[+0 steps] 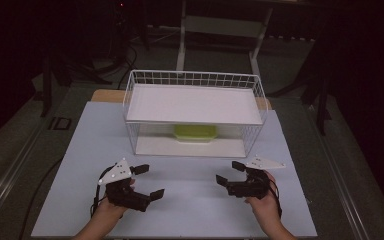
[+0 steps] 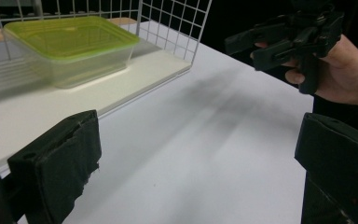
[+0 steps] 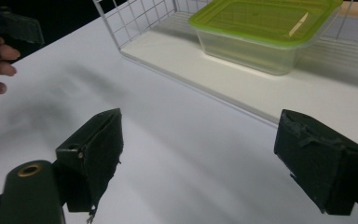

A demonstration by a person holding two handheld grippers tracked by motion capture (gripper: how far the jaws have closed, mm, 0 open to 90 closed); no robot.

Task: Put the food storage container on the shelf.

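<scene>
Green-lidded container (image 1: 195,132) sits on the lower shelf of the wire rack (image 1: 194,79), at 12 o'clock from both grippers, its back half hidden under the upper shelf in the high view. Left gripper (image 1: 148,182) at 7 o'clock and right gripper (image 1: 229,172) at 5 o'clock hover above the table (image 1: 190,210), jaws spread wide, gripping nothing. Contents of the container are hard to make out.

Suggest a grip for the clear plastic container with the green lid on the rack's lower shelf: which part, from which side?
Likely best: grip the clear plastic container with the green lid across its short sides, under the overhanging lid rim, coming in level through the open front of the white wire rack. The upper shelf blocks a top approach. Either open hand-held gripper could reach it.
</scene>
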